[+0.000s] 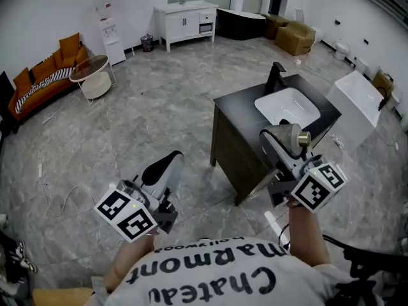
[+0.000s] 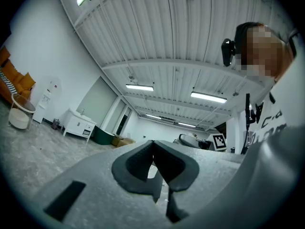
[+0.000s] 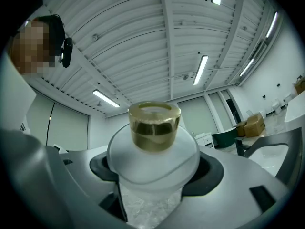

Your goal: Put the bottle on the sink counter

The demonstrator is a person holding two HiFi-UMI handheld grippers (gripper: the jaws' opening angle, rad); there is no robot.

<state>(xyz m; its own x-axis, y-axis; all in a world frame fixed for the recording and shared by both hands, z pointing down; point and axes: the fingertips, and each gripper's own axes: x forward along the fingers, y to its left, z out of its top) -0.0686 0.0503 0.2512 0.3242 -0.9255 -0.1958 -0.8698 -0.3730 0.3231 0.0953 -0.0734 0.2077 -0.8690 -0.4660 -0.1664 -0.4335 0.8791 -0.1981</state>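
Note:
My right gripper [image 1: 285, 139] is shut on a frosted white bottle [image 3: 152, 161] with a gold cap [image 3: 154, 124]. In the head view the bottle [image 1: 287, 134] lies tilted, cap pointing right, just in front of the dark sink counter [image 1: 245, 104] with its white basin [image 1: 287, 107] and black tap [image 1: 275, 76]. My left gripper [image 1: 164, 169] hangs lower left over the floor; its jaws [image 2: 153, 168] are shut with nothing between them.
A white box-shaped fixture [image 1: 357, 101] stands right of the counter. Far off are a white vanity [image 1: 185, 21], a round side table [image 1: 92, 75], an orange sofa [image 1: 44, 75] and cardboard boxes [image 1: 293, 37]. Grey marble floor lies all around.

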